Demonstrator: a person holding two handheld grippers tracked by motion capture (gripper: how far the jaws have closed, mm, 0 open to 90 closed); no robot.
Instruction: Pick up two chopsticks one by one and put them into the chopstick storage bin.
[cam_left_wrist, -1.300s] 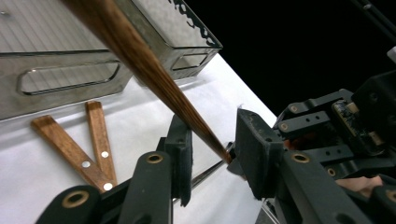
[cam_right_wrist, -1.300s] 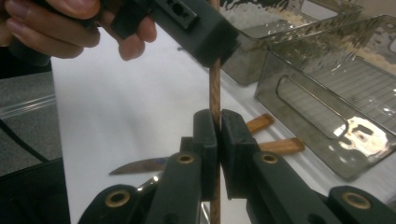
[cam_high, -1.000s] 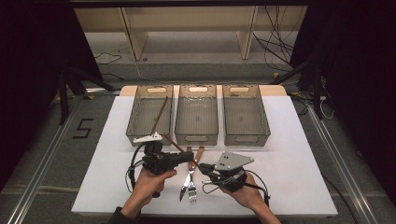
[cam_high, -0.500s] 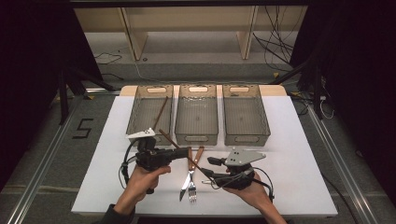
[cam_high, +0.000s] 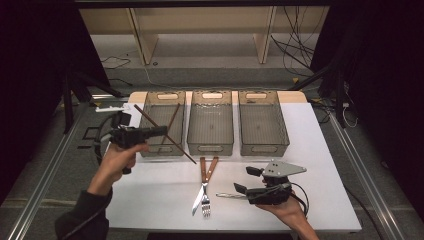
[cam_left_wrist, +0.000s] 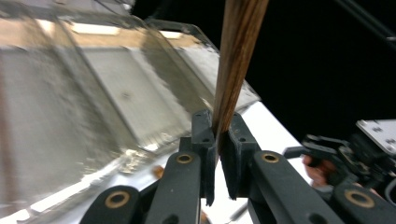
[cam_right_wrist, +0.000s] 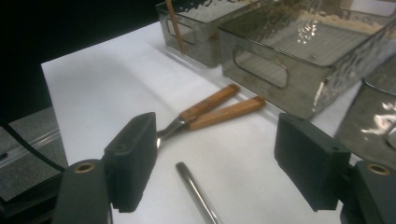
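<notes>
My left gripper (cam_high: 162, 131) hangs over the near edge of the left bin (cam_high: 150, 112), shut on a dark wooden chopstick (cam_high: 177, 147) that slants down to the right. In the left gripper view the chopstick (cam_left_wrist: 236, 65) rises from between the closed jaws of the left gripper (cam_left_wrist: 218, 135). A second chopstick (cam_high: 172, 120) leans inside that bin. My right gripper (cam_high: 243, 180) rests low near the table's front right. Its jaws have just been opening and now stand wide apart. A thin metal utensil handle (cam_right_wrist: 196, 198) lies on the table between them, untouched, also visible from above as the metal handle (cam_high: 227, 195).
Three clear bins stand in a row at the back: left, middle (cam_high: 210, 142) and right (cam_high: 262, 145). A knife and a fork with wooden handles (cam_high: 205, 185) lie side by side before the middle bin. The white table (cam_high: 330, 165) ends close behind my right hand.
The left gripper has risen and swung left with the chopstick, from the table's middle to the left bin. The right gripper has opened, drawn slightly right, and left the metal utensil on the table.
</notes>
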